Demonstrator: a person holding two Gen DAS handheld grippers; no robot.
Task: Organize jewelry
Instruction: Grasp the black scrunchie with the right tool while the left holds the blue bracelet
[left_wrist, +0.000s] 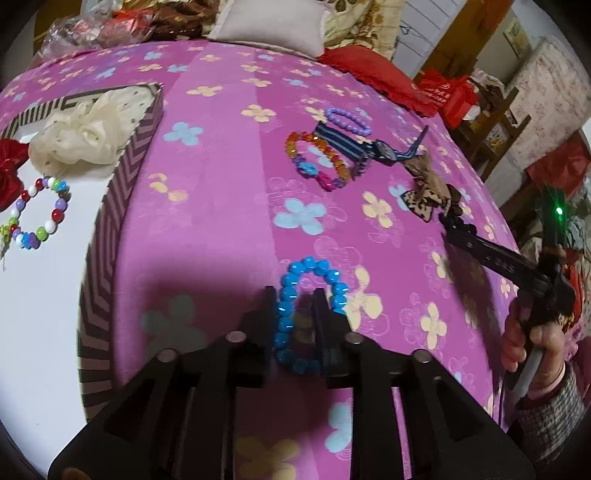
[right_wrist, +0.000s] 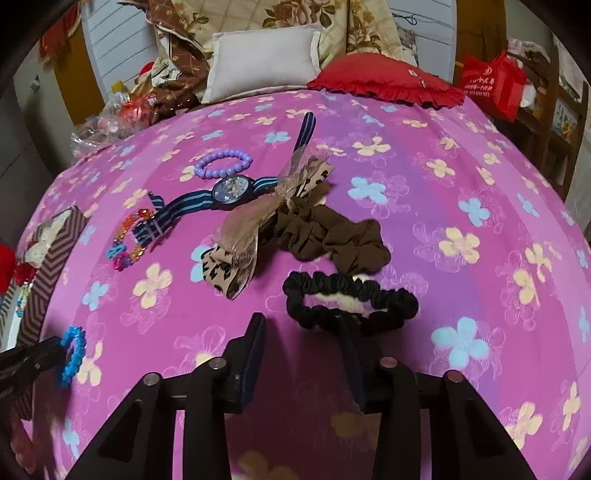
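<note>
Left gripper (left_wrist: 294, 306) pinches the blue beaded bracelet (left_wrist: 310, 310) over the pink flowered bedspread (left_wrist: 229, 177) – beside the chevron-striped box (left_wrist: 110, 229) – while the right gripper (right_wrist: 303, 332) (fingers spread) has one finger (right_wrist: 349, 354) inside the black fabric scrunchie (right_wrist: 351, 301).

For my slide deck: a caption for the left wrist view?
Left gripper closed on a blue bead bracelet above the pink floral bedspread, beside the patterned box.

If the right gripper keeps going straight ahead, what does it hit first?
The black scrunchie: it lies just ahead of the open right gripper, one finger already over its near edge. Beyond sits the brown scrunchie.
</note>
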